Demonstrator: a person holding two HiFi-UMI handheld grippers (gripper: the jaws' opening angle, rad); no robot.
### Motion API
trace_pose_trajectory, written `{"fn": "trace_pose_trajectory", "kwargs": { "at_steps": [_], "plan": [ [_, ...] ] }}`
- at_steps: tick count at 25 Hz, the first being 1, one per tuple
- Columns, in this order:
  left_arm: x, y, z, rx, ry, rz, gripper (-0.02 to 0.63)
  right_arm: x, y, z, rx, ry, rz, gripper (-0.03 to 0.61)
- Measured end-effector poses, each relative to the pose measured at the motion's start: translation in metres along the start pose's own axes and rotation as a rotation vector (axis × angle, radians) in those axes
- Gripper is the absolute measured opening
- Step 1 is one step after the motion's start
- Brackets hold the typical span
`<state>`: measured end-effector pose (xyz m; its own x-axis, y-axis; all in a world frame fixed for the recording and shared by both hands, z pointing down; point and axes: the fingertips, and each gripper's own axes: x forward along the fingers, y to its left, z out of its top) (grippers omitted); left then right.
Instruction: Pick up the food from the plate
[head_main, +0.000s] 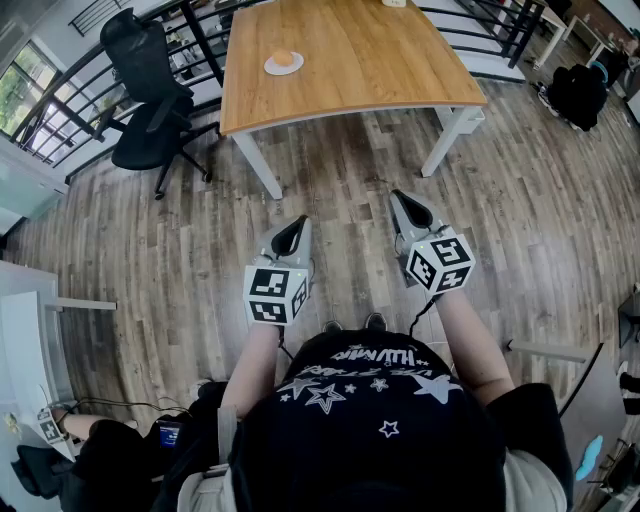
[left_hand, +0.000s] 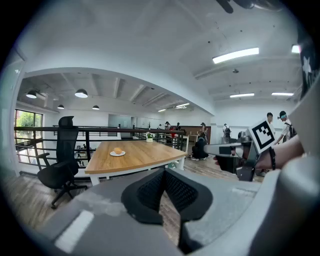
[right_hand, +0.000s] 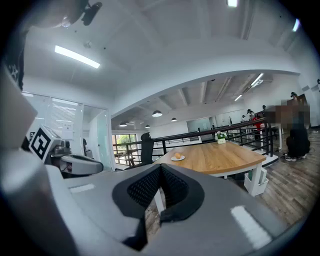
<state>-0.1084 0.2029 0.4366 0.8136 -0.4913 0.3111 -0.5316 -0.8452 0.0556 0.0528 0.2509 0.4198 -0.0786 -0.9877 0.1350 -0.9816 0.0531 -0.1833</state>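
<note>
The left gripper (head_main: 291, 232) and right gripper (head_main: 410, 208) hover, fingers closed and empty, well short of the worktop (head_main: 370, 60), where a bun (head_main: 283, 58) sits on a plate (head_main: 269, 68).

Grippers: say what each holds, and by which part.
Nothing. Left gripper and right gripper are both shut and empty; the food sits on the plate, far off.

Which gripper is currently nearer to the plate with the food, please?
Left, slightly: the left gripper is straight back from the plate, the right gripper back and off to its right.
</note>
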Motion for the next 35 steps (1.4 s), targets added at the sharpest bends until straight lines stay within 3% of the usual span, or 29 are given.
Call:
{"fn": "trace_pose_trajectory", "kwargs": {
  "at_steps": [16,22,26,30,35],
  "plan": [
    [0.018,-0.021,-0.006,-0.036,0.027,0.076,0.001,-0.004,-0.03,-0.001,-0.001,0.007,0.055,-0.001],
    [0.023,-0.038,-0.008,-0.063,0.015,0.133,0.001,-0.012,-0.045,-0.008,0.011,-0.001,0.126,0.0],
    [0.022,-0.041,-0.008,-0.074,0.013,0.157,0.0,-0.01,-0.057,-0.014,0.025,0.013,0.106,0.002],
    [0.029,-0.033,-0.012,-0.071,0.029,0.159,0.001,0.003,-0.068,-0.013,-0.063,0.026,0.068,0.002],
    [0.059,-0.007,-0.014,-0.112,0.028,0.154,0.001,0.029,-0.08,-0.013,-0.042,0.03,0.071,0.002]
  ]
}}
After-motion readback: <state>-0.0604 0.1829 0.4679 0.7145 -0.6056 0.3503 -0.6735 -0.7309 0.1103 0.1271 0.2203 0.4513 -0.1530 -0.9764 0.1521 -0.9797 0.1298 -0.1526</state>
